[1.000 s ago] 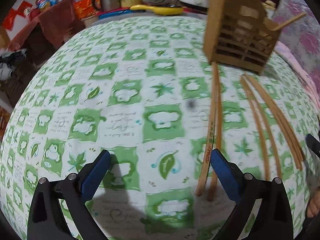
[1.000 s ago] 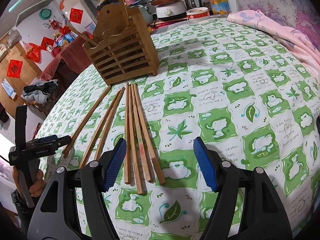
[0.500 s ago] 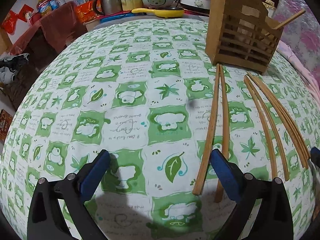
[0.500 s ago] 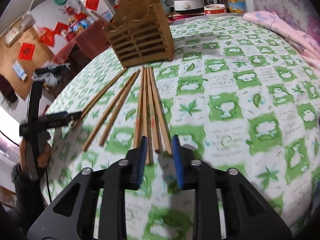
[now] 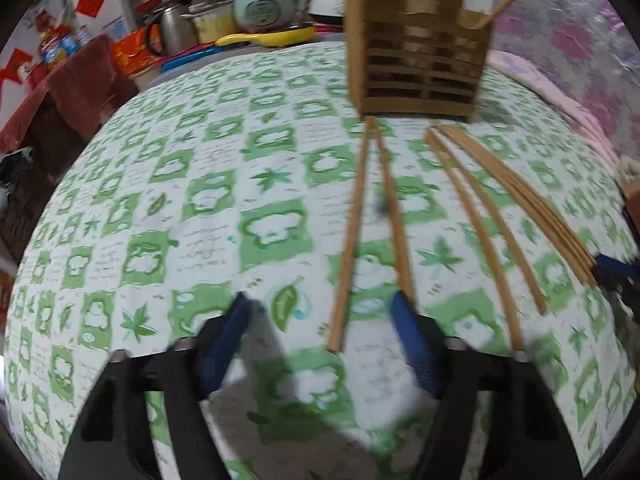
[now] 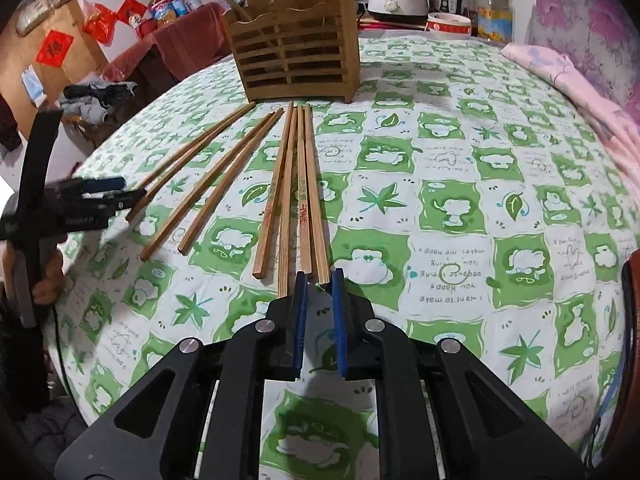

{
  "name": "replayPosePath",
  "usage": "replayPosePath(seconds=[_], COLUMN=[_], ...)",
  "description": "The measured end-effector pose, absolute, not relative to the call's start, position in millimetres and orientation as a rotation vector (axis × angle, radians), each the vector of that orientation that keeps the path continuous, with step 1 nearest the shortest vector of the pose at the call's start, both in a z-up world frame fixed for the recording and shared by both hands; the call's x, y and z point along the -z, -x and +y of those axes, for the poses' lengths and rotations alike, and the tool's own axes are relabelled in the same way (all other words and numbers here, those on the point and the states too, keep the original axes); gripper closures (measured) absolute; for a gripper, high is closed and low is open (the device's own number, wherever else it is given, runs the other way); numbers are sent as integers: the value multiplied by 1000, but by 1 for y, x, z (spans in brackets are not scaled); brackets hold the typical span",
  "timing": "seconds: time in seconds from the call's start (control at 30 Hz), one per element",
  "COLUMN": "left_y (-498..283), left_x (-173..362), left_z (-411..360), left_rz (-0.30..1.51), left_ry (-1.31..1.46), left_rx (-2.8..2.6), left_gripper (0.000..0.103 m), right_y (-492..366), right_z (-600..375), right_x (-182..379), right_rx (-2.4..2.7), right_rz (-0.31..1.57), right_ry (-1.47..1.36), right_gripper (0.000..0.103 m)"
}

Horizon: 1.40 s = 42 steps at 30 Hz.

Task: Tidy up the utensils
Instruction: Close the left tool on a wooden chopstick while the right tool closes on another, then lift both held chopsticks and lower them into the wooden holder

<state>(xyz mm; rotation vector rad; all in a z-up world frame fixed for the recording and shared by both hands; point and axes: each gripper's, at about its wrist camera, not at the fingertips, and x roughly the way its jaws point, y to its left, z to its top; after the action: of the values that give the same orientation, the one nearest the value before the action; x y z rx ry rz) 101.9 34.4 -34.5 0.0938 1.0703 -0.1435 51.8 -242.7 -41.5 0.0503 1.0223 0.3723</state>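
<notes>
Left wrist view: the left tongs point(image 5: 320, 328) hang over the worktop point(image 5: 168, 208) with the jaws closing, roughly half apart. One chopstick of the nearest pair point(image 5: 350, 240) ends in the gap between the pads; its partner runs against the right-hand pad, though blur hides whether it touches. Nothing is gripped yet. Ahead of the tongs, beyond the sticks' far ends, stands the wooden utensil holder point(image 5: 416, 56), with one stick already leaning in it. To the right lie a second pair point(image 5: 480, 216) and a bundle of four chopsticks point(image 5: 532, 196).

Right wrist view: the right tongs point(image 6: 319, 280) are closing, jaws nearly together, around the near end of the bundle's rightmost stick; a small gap remains, so a firm pinch cannot be confirmed. The holder sits straight ahead, past the bundle.

The step in hand looks like the pick-up of chopsticks by both tongs. Next, each should finish pinching, lift without dragging neighbours, and tip the stick upright into the holder.

Writing: red characters on two bundle sticks, unreadable; the cloth shows "you happy" and "makes me happy".
</notes>
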Motion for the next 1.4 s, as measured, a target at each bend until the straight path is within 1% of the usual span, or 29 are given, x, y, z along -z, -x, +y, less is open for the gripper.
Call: replayPosePath(seconds=[0.03, 0.07, 0.13, 0.17, 0.23, 0.3, 0.4, 0.5, 0.73, 0.87, 0.97, 1.1, 1.2, 1.33, 1.37, 1.4], left_y=[-99, -97, -91, -90, -89, -91, -91, -91, -102, -115, -124, -127, -121, -114, -112, -110], left_x=[34, 33, 32, 32, 31, 30, 23, 6, -46, -80, -95, -82, -51, -12, -6, -1], left_z=[34, 34, 31, 30, 25, 25, 30, 36, 27, 18, 10, 11, 21, 43, 46, 48], left_rz=[1065, 1060, 1046, 1043, 1034, 1030, 1013, 982, 894, 851, 826, 861, 918, 1025, 1038, 1044], left_ry=[-93, -94, -105, -111, -130, -131, -92, -39, -53, -37, -45, -36, -63, -8, -6, -7], left_rx=[150, 153, 168, 175, 178, 163, 160, 169, 171, 203, 209, 233, 218, 219, 215, 214], left_gripper=[49, 52, 68, 72, 90, 96, 96, 95, 96, 96, 96, 96, 96, 95, 94, 89], right_y=[-54, -55, -58, -60, -65, -65, -59, -54, -50, -59, -67, -67, -64, -64, -64, -63], right_z=[-246, -249, -252, -252, -249, -244, -244, -248, -248, -247, -245, -242, -242, -243, -242, -241], right_x=[42, 43, 44, 45, 45, 44, 36, 20, -46, -73, -86, -83, -77, -75, -76, -77], right_rx=[-380, -381, -388, -390, -380, -367, -336, -316, -304, -310, -313, -329, -326, -328, -330, -331], right_rz=[1028, 1033, 1041, 1044, 1042, 1035, 995, 937, 762, 711, 691, 698, 710, 716, 714, 713], right_ry=[-78, -99, -129, -135, -117, -95, -77, -88, -69, -79, -78, -78, -78, -91, -89, -86], right_gripper=[91, 92, 93, 94, 96, 96, 97, 97, 97, 97, 97, 97, 97, 97, 97, 97])
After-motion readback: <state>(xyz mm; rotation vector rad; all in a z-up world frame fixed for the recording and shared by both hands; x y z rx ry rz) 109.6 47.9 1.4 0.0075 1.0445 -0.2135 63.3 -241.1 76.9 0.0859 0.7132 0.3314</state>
